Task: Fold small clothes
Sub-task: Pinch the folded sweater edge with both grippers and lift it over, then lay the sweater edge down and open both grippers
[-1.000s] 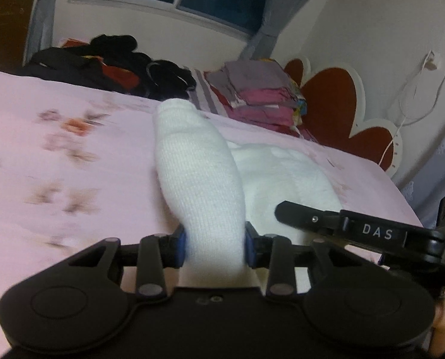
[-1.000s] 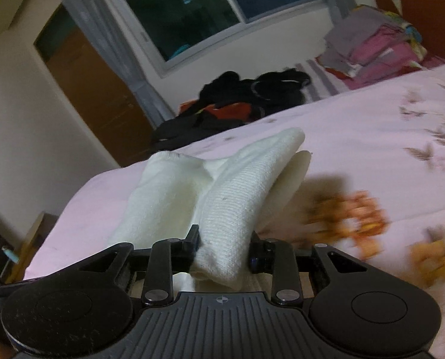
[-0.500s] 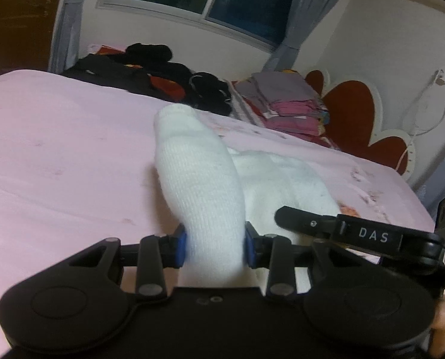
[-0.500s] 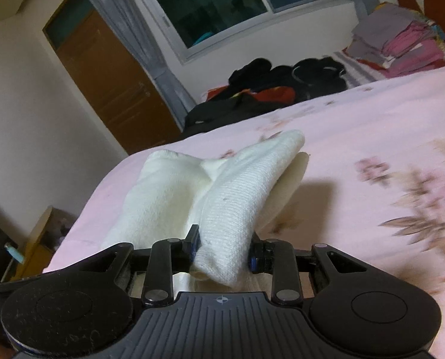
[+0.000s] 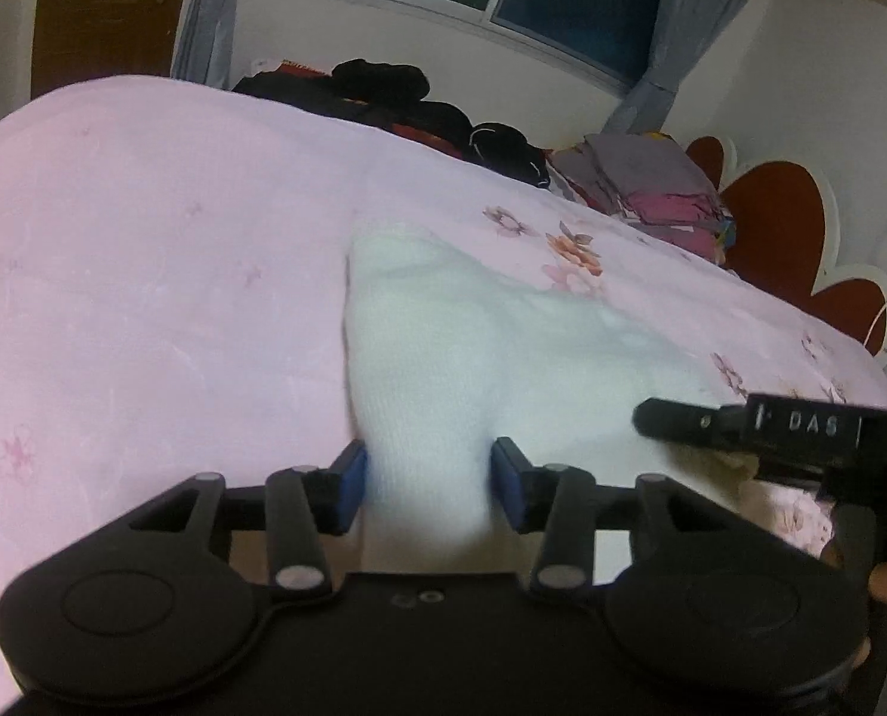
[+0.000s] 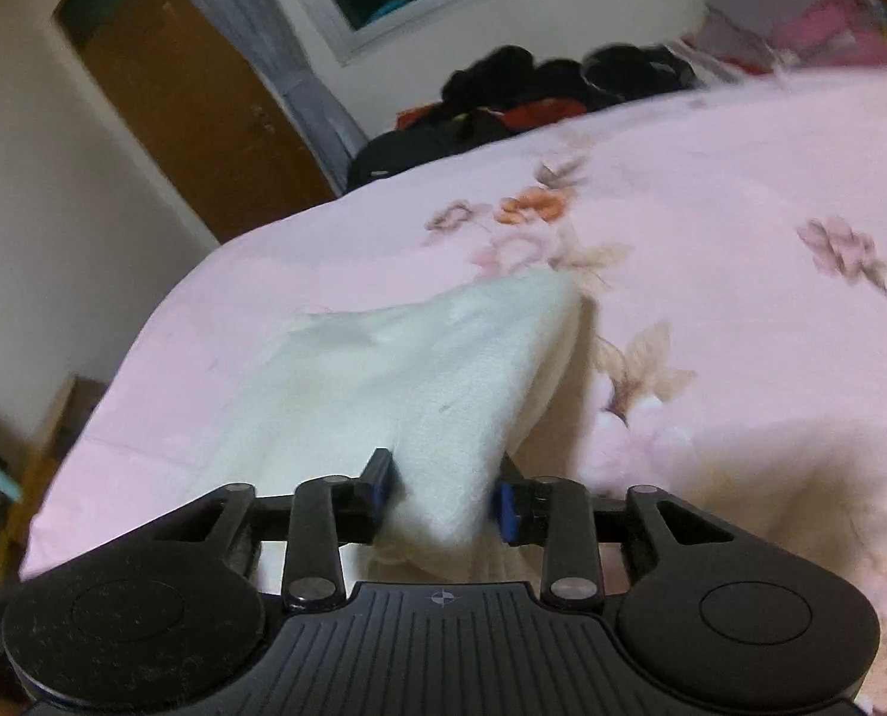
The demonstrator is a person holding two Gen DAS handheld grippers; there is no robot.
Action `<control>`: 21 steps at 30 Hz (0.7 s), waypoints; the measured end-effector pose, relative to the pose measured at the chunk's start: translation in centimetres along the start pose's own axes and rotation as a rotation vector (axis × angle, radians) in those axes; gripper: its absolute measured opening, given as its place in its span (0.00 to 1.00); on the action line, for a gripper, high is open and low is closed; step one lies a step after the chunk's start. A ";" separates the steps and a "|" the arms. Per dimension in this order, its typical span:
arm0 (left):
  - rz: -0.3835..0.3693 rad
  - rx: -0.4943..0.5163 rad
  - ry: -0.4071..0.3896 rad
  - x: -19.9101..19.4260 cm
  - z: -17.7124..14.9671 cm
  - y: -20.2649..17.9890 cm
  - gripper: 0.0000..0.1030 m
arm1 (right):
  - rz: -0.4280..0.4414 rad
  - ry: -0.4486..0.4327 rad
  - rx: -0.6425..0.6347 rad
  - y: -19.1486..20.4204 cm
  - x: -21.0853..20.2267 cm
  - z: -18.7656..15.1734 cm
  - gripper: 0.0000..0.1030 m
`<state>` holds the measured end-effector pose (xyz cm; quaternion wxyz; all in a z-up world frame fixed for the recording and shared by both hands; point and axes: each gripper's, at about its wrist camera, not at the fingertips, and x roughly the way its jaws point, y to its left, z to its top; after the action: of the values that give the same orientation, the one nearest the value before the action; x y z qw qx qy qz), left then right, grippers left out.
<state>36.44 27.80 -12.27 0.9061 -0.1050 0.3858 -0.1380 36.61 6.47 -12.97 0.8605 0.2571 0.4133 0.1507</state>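
A small white knitted garment (image 5: 479, 346) lies folded on the pink flowered bed sheet (image 5: 145, 250). My left gripper (image 5: 430, 477) has its near left corner between its blue pads, which still touch the cloth as the jaws are opening. In the right wrist view the same garment (image 6: 419, 370) spreads away to the left. My right gripper (image 6: 443, 492) holds its near right corner, and those jaws are opening too. One finger (image 5: 742, 426) of the right gripper shows at the right of the left wrist view, over the garment's edge.
Dark clothes (image 5: 443, 113) are heaped at the bed's far side under the window. Folded grey and pink clothes (image 5: 652, 185) are stacked by the red headboard (image 5: 784, 221). A brown door (image 6: 193, 95) stands left; the bed's edge (image 6: 115, 394) drops off there.
Both grippers have swept across the bed and come lower. The garment, held up in a raised fold before, now lies down on the sheet. Both pairs of jaws stand slightly wider.
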 end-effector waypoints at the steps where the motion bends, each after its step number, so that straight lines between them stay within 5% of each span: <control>1: 0.003 0.006 0.001 -0.1 0.3 0.0 0.43 | -0.005 -0.008 -0.004 -0.1 -0.3 0.2 0.35; 7: 0.063 0.029 -0.148 -2.1 2.4 -0.5 0.41 | -0.086 -0.105 -0.037 0.2 -2.2 2.5 0.35; 14: 0.078 0.026 -0.061 2.4 3.3 -1.6 0.43 | -0.133 -0.051 -0.160 2.7 2.3 3.0 0.35; 21: 0.111 0.051 -0.057 1.9 2.5 -1.8 0.46 | -0.190 -0.021 -0.148 1.1 4.2 2.9 0.35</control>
<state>39.26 25.71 -11.32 0.9253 -0.0643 0.3617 -0.0943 41.44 8.43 -13.47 0.8919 0.1541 0.4143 0.0958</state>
